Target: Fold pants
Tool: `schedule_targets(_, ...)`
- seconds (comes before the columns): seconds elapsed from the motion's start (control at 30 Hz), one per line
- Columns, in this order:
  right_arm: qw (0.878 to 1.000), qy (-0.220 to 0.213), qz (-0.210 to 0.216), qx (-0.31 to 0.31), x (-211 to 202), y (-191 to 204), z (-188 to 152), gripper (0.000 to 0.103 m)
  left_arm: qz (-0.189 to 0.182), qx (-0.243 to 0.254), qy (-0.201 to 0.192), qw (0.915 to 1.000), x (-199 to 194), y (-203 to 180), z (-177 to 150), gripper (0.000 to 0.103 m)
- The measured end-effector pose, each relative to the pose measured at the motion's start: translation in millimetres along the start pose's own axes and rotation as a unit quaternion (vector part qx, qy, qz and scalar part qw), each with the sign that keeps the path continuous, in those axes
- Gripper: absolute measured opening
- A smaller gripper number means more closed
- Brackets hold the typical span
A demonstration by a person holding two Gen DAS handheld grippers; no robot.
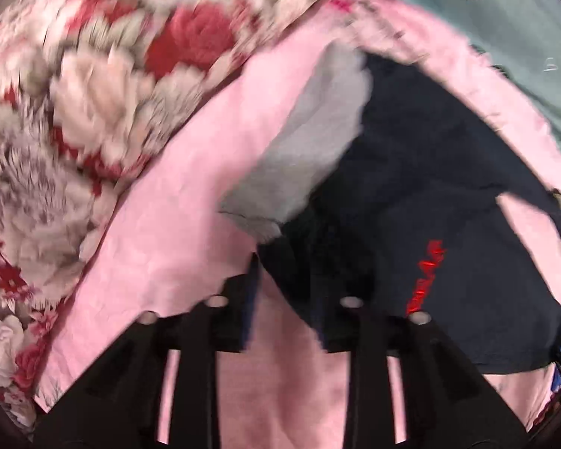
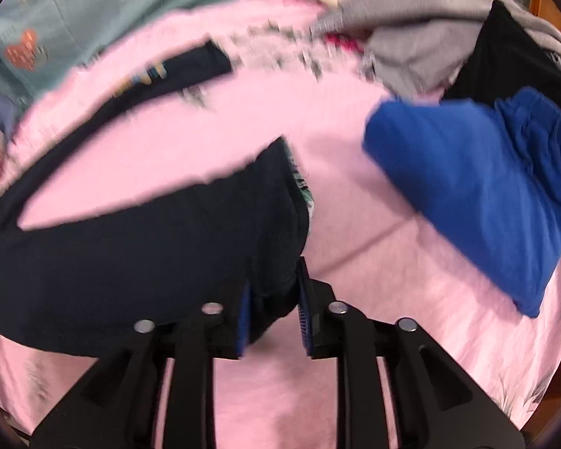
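Your left tongs point(image 1: 288, 299) stand with jaws apart, dark cloth of the navy pants point(image 1: 430, 194) bunched between them; whether they actually pinch it, you cannot tell through the blur. The pants lie spread on the pink sheet point(image 1: 161, 239), legs splayed in a V, probably so you can lift one edge across for the fold. Your right tongs point(image 2: 273, 310) hold a bunch of the pants point(image 2: 138, 254) between their blue pads point(image 2: 304, 310). Only the left view shows the floral quilt point(image 1: 56, 119) left of the pants; only the right shows the blue garment point(image 2: 467, 194) right of them.
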State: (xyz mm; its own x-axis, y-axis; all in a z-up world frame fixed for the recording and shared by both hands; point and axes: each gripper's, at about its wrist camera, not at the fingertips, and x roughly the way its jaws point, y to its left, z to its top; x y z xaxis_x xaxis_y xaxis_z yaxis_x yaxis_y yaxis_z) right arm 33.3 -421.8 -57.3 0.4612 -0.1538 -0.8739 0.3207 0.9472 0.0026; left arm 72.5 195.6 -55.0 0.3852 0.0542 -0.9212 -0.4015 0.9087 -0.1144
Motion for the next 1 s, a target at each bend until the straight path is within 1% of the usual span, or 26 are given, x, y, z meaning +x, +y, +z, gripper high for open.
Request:
schedule_targets(0.03,1.0,-0.008,-0.02,-0.005,-2.8,1.6,1.2,0.053,0.006,-0.006,-0.01,0.9999,-2.3,3.8,-0.3,0.056)
schedule_targets(0.07,0.998,-0.029,-0.053,-0.006,-10.7,1.1,4.2,0.061,0.014,-0.008,-0.028,0.9995,-9.8,5.5,-0.6,0.06)
schedule_targets(0.1,0.996,-0.054,-0.066,-0.004,-19.2,1.4,7.4,0.063,0.023,-0.003,-0.045,0.9987,-18.0,4.7,-1.2,0.065)
schedule_targets(0.13,0.995,-0.077,-0.067,-0.003,-27.0,1.7,11.2,0.066,0.037,0.008,-0.071,0.9967,-30.2,0.9,-2.9,0.066)
schedule_targets(0.17,0.993,-0.102,-0.051,0.0,-34.5,1.3,17.1,0.066,0.053,0.016,-0.094,0.9941,-39.6,-3.1,-3.7,0.067)
schedule_targets(0.2,0.992,-0.118,-0.036,0.003,-37.1,1.9,23.2,0.066,0.07,0.024,-0.118,0.9902,-48.7,-7.4,-4.9,0.072)
schedule_targets(0.23,0.992,-0.121,-0.029,0.002,-34.1,3.2,29.7,0.066,0.08,0.031,-0.137,0.9869,-55.9,-11.2,-4.7,0.079)
schedule_targets(0.27,0.993,-0.109,-0.038,-0.008,-23.6,8.5,37.8,0.066,0.08,0.04,-0.151,0.9844,-63.0,-18.0,-5.6,0.082)
schedule_targets(0.33,0.995,-0.075,-0.056,-0.03,2.1,19.6,49.2,0.065,0.064,0.052,-0.152,0.9849,-67.2,-28.1,-5.4,0.083)
schedule_targets(0.37,0.997,-0.047,-0.051,-0.032,20.0,21.4,52.0,0.052,0.05,0.062,-0.149,0.9857,-68.5,-35.4,-6.7,0.083)
schedule_targets(0.4,0.999,-0.027,-0.034,-0.028,31.2,20.1,51.5,0.035,0.042,0.072,-0.147,0.9857,-68.6,-41.8,-7.5,0.083)
schedule_targets(0.43,1.0,-0.027,-0.005,-0.015,31.1,16.3,53.0,0.016,0.039,0.081,-0.146,0.9852,-68.3,-47.1,-6.3,0.083)
schedule_targets(0.5,0.998,-0.053,-0.024,-0.004,17.9,11.0,56.0,0.011,0.044,0.097,-0.151,0.9827,-67.8,-61.4,-6.3,0.083)
schedule_targets(0.53,0.995,-0.081,-0.059,-0.002,8.1,9.1,56.9,0.01,0.044,0.102,-0.154,0.9818,-67.2,-68.8,-4.5,0.083)
schedule_targets(0.57,0.991,-0.096,-0.09,-0.005,5.7,7.9,57.1,0.011,0.039,0.106,-0.156,0.9812,-65.5,-77.2,-2.5,0.083)
schedule_targets(0.6,0.99,-0.093,-0.108,-0.014,10.3,8.1,58.8,0.015,0.029,0.111,-0.158,0.9807,-63.2,-85.6,-0.5,0.083)
schedule_targets(0.63,0.991,-0.073,-0.109,-0.022,17.8,6.2,59.4,0.051,0.014,0.12,-0.161,0.9796,-61.9,-97.1,2.7,0.083)
schedule_targets(0.67,0.992,-0.046,-0.112,-0.024,25.8,1.9,58.4,0.057,0.007,0.125,-0.162,0.9789,-62.0,-105.1,1.3,0.083)
schedule_targets(0.7,0.992,-0.048,-0.115,-0.015,23.0,-5.8,53.2,0.057,-0.005,0.133,-0.163,0.9777,-60.5,-115.5,2.9,0.083)
schedule_targets(0.73,0.992,-0.066,-0.105,-0.007,11.1,-12.6,46.3,0.058,-0.017,0.14,-0.163,0.9764,-58.3,-125.6,4.0,0.084)
schedule_targets(0.8,0.995,-0.075,-0.061,-0.014,-12.5,-19.1,28.0,0.061,-0.029,0.151,-0.16,0.9751,-52.4,-140.9,3.8,0.088)
schedule_targets(0.83,0.997,-0.067,-0.04,-0.019,-17.2,-20.6,19.3,0.07,-0.032,0.155,-0.158,0.9746,-49.0,-147.3,3.1,0.088)
schedule_targets(0.9,0.998,-0.043,-0.014,-0.034,-15.5,-17.7,-4.2,0.072,-0.035,0.167,-0.15,0.9739,-39.2,-160.3,1.3,0.088)
schedule_targets(0.93,0.998,-0.023,-0.019,-0.047,-10.1,-13.3,-14.6,0.067,-0.035,0.17,-0.146,0.974,-36.2,-163.9,-0.5,0.088)
schedule_targets(0.97,0.998,-0.016,-0.01,-0.055,-6.3,-8.2,-22.7,0.035,-0.035,0.173,-0.139,0.9744,-31.3,-167.1,-1.6,0.088)
schedule_targets(1.0,0.998,-0.022,0.023,-0.056,-8.4,-3.6,-27.0,0.018,-0.035,0.175,-0.134,0.9748,-27.2,-168.6,-2.7,0.088)
